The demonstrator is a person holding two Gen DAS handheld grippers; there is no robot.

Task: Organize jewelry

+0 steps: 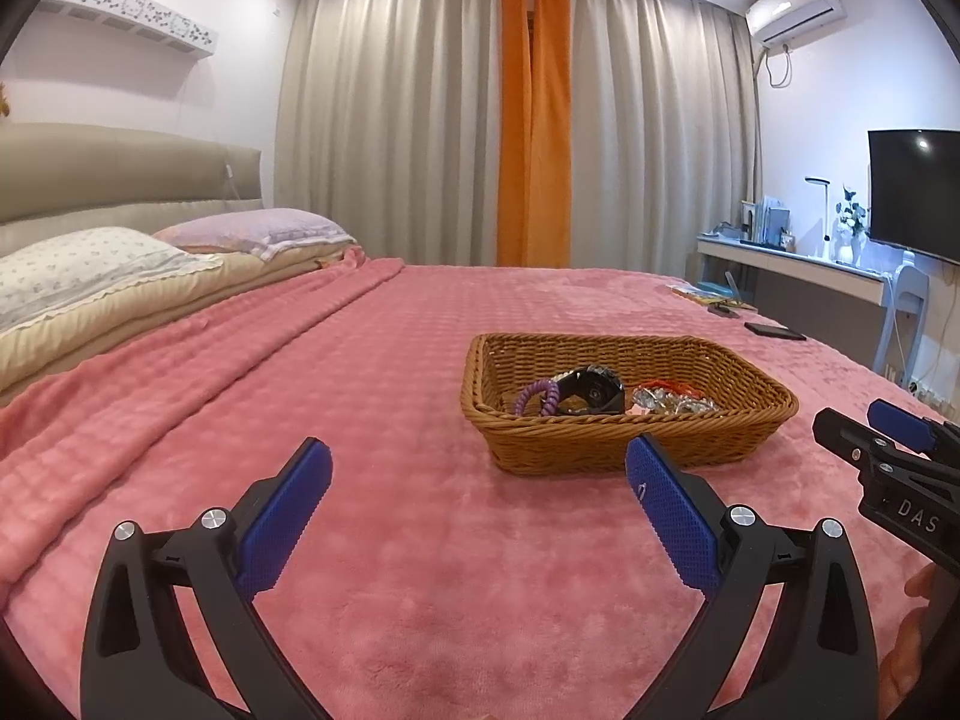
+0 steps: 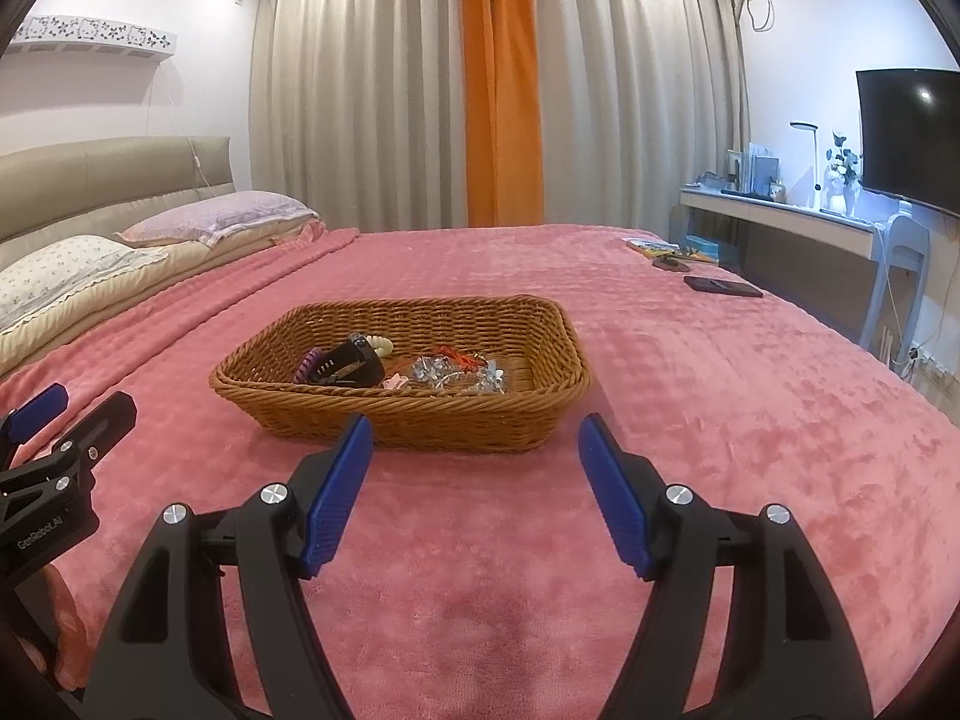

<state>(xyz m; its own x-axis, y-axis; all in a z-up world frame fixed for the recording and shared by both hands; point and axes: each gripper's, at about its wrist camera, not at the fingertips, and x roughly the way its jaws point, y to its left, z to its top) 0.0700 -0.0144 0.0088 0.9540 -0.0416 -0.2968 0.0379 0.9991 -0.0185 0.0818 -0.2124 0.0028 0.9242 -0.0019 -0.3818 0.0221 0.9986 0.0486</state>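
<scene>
My bed (image 2: 690, 396), spread with a pink plush blanket (image 1: 372, 420), carries a brown wicker basket (image 2: 414, 420) near its middle, two pillows (image 1: 90, 270) at the headboard end, and a dark flat case (image 2: 723, 287) beside booklets (image 2: 651, 247) toward the far right edge

One basket (image 2: 420, 420) on one pink bed (image 2: 690, 390). Inside the basket: one black watch (image 2: 345, 366), one purple curly hair tie (image 2: 307, 363), one cream curly hair tie (image 2: 381, 345), one small pink piece (image 2: 395, 383), and one pile of shiny silver bits with red string (image 2: 462, 369), too tangled to count. Two pillows (image 1: 90, 267) near the headboard. Two claws: left claw (image 1: 480, 471) and right claw (image 2: 477, 450), two blue fingers (image 1: 288, 516) on each. One dark phone (image 2: 723, 287). One TV (image 2: 909, 138). Two orange curtain strips (image 2: 501, 84).
</scene>
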